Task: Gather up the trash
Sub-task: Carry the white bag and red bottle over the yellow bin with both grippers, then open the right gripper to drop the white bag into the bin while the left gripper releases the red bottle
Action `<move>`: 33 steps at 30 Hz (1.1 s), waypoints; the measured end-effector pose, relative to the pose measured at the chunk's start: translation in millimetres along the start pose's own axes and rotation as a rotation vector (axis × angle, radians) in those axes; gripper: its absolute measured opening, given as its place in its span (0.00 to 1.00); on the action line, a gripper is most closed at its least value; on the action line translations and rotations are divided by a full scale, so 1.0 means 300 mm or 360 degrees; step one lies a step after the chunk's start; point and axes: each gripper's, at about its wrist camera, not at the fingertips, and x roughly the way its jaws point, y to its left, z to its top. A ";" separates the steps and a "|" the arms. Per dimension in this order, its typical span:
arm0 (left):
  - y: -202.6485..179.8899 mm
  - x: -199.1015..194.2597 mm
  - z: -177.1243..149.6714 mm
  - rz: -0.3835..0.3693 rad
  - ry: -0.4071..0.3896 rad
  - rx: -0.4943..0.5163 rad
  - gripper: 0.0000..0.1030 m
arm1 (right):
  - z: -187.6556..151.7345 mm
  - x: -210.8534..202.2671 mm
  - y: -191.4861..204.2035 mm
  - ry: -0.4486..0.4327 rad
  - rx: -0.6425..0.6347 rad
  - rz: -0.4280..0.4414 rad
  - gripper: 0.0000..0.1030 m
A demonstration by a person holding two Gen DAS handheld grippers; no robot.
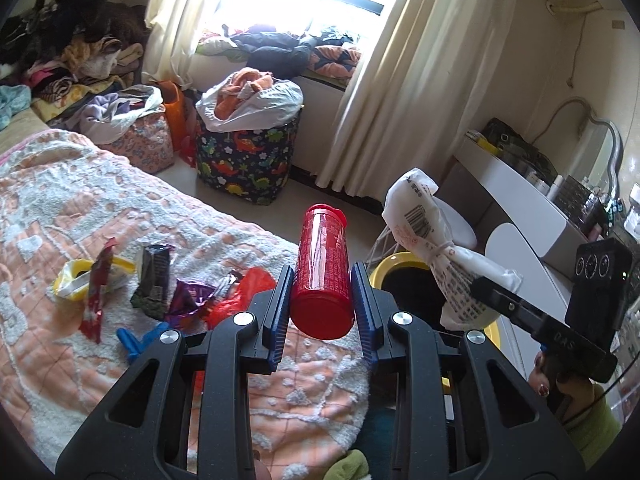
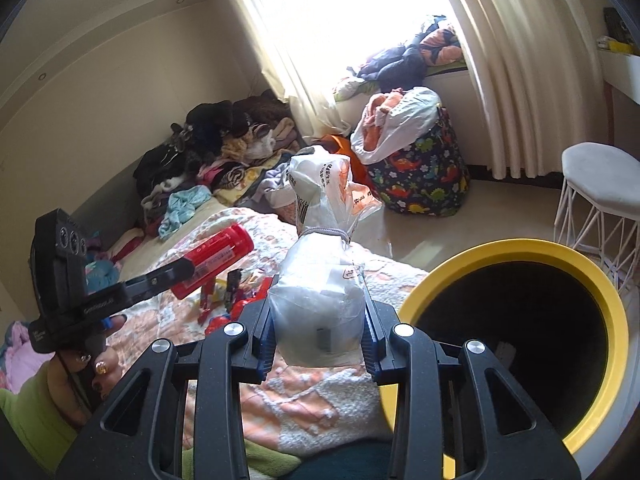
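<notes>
The red canister (image 1: 322, 276) is a smooth plastic cylinder with a flat base and a lipped cap, and it lies lengthwise between the blue ribbed pads of the left claw (image 1: 323, 304), which is clamped on its sides. It is held up in the air over the edge of the bed (image 1: 60, 200). The tied plastic bag (image 2: 320, 280), thin, crinkled and white with printed text and a barcode, is cinched at its neck by a cord; its rounded lower part sits between the pads of the right claw (image 2: 319, 320), which grips it. That bag hangs just beside the open trash bin (image 2: 520, 308), a round container with a glossy yellow rim and a dark inside, standing on the floor next to the bed.

On the fluffy peach-and-white bedspread lie more scraps: a yellow-edged packet (image 1: 86, 276), a dark snack box (image 1: 154, 280), a purple foil wrapper (image 1: 192, 300), a red wrapper (image 1: 98, 292) and a blue plastic piece (image 1: 140, 340). Farther off stands a dinosaur-print fabric hamper (image 1: 248, 160) stuffed with clothes, near cream curtains (image 1: 420, 80).
</notes>
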 end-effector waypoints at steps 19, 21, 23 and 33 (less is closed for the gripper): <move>-0.164 0.107 -0.029 -0.0119 0.0106 0.0160 0.22 | 0.000 -0.048 -0.199 -0.0027 0.0231 -0.0166 0.32; -0.175 0.121 -0.035 -0.0131 0.0120 0.0174 0.22 | -0.003 -0.049 -0.217 -0.0026 0.0251 -0.0187 0.32; -0.188 0.135 -0.042 -0.0144 0.0134 0.0186 0.22 | -0.007 -0.051 -0.240 -0.0021 0.0278 -0.0207 0.32; -0.256 0.211 -0.086 -0.0204 0.0210 0.0238 0.22 | -0.044 -0.058 -0.343 0.0007 0.0414 -0.0297 0.32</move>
